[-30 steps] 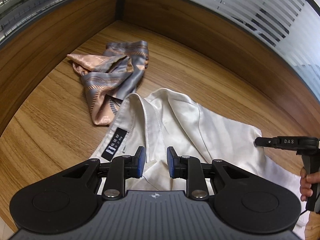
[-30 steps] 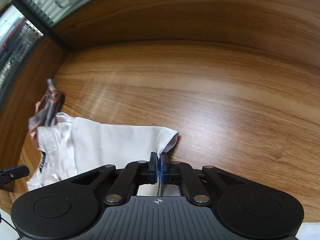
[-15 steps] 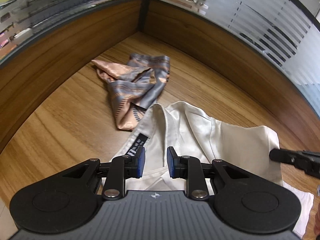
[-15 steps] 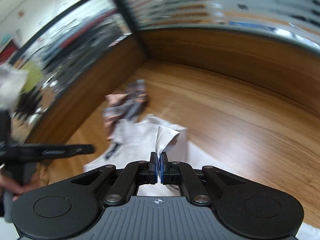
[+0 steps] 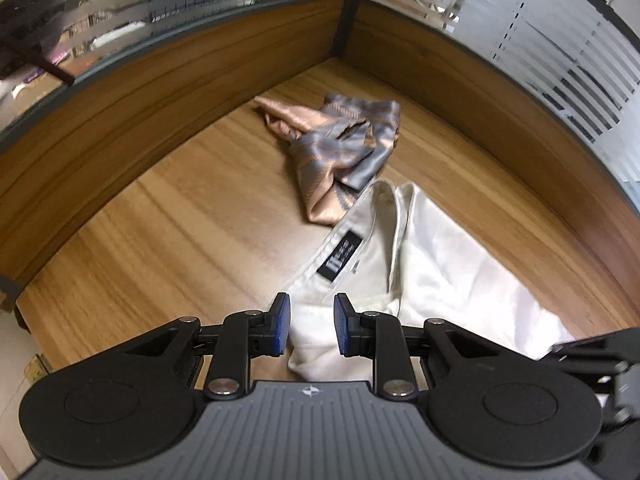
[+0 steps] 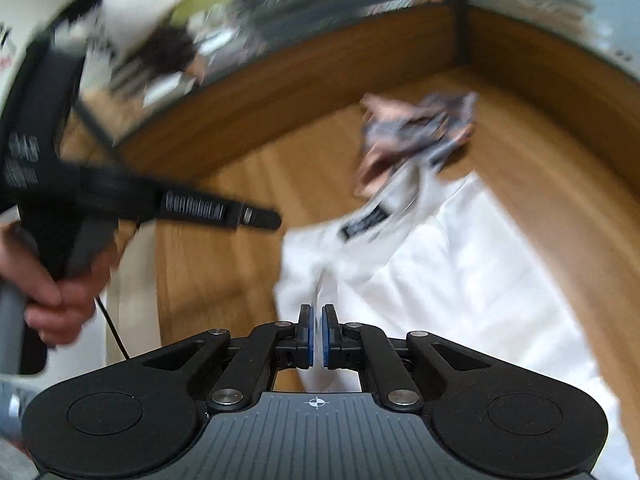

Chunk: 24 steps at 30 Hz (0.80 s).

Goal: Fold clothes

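Note:
A white shirt [image 5: 436, 256] lies on the wooden table, collar and black neck label [image 5: 340, 260] toward the left. My left gripper [image 5: 309, 328] is open and empty, hovering over the shirt's near left edge. It also shows at the left of the right wrist view [image 6: 224, 214], held in a hand. My right gripper [image 6: 316, 334] is nearly shut, pinching a fold of the white shirt [image 6: 460, 272] between its blue pads and carrying it over the shirt body. The right wrist view is blurred by motion.
A crumpled grey and peach scarf [image 5: 340, 144] lies beyond the shirt collar, near the table's far corner; it also shows in the right wrist view [image 6: 416, 136]. Wooden partition walls [image 5: 120, 120] with glass above enclose the table. Bare tabletop [image 5: 180, 240] lies left of the shirt.
My right gripper has swung left with the shirt fold, carrying it from the right edge over toward the collar side. My left gripper has drawn back and left, staying open.

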{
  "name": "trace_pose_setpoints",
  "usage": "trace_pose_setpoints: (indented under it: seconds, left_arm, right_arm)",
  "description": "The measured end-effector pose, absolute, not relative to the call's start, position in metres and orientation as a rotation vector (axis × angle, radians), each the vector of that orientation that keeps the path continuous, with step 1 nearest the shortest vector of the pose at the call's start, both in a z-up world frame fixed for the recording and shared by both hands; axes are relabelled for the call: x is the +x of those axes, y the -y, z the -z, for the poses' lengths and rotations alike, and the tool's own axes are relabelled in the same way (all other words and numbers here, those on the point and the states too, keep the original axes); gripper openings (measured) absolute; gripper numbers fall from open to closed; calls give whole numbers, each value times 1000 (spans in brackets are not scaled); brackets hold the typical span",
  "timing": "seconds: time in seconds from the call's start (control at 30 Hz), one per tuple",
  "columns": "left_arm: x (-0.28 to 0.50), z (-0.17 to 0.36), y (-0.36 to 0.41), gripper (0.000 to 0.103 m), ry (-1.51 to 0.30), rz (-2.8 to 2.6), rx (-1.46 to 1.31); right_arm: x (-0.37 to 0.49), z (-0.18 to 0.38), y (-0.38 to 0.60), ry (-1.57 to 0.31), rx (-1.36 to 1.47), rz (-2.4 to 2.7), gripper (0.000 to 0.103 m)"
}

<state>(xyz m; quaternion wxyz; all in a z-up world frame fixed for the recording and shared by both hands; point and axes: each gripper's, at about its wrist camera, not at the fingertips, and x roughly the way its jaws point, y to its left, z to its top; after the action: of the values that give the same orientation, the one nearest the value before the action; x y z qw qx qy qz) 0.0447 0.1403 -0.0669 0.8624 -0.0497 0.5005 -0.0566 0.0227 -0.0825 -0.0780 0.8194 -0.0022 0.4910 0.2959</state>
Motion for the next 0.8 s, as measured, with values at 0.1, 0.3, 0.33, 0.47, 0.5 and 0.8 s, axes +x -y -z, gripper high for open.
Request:
trace_pose_setpoints:
  seconds: [0.1,0.3,0.33,0.47,0.5,0.8]
  left_arm:
    - [38,73,-138,27,-1064,136,-94]
    - [28,88,-122,27,-1093,217,-52]
    - [26,90,-118,27,-1095,237,-41]
    - [18,98,-101,27,-1097,320,35]
    - [16,101,-98,27,-1102,334,50]
    - [7,124,-86,27,-1157,403,108]
  right_arm:
    - [10,79,94,-1053,-7,-597,24]
    - [-16,81,118,-1066,-13,-531,25]
    - [-20,82,122,-1068,-14,-520,25]
    - [-32,83,150,-1084,9,-433,25]
    - [-34,84,160,-1090,28,-398,25]
    - [-37,91,177,-1075,79,-350,25]
